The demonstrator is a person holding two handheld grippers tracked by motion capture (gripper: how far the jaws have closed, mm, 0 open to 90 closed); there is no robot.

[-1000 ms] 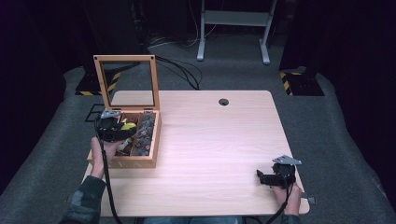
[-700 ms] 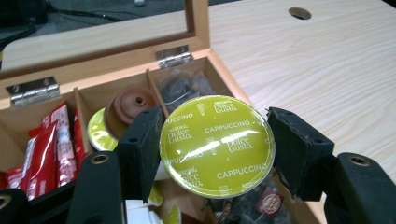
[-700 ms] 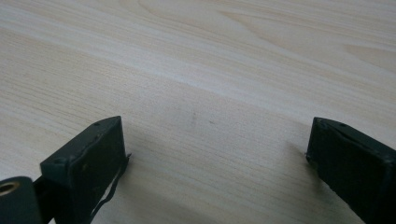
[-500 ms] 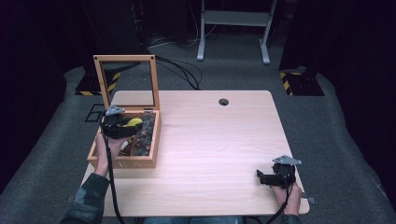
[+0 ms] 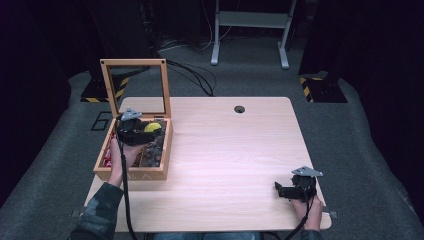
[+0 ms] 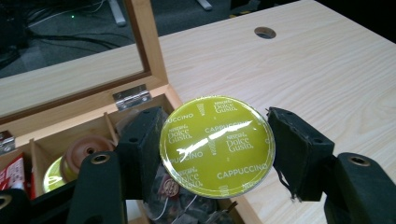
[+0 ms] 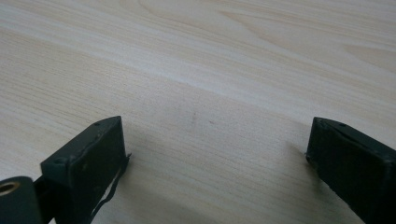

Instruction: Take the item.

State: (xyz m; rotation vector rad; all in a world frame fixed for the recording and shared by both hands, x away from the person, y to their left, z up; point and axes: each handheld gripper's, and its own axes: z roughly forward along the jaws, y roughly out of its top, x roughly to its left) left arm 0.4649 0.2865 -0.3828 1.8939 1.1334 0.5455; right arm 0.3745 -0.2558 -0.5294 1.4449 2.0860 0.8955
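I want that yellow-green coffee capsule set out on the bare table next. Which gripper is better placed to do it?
The left gripper: it is already shut on the coffee capsule, held above the wooden box. The right gripper rests open, holding nothing, at the table's near right corner, far from the box.

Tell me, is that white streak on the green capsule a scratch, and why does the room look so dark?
Left gripper view: the streak on the coffee capsule looks like glare off its shiny foil lid, not a scratch; the lettering stays sharp. High view: light falls on the table, while the surrounding floor and background sink into shadow. Right gripper view: the near jaws look soft, slightly out of focus.
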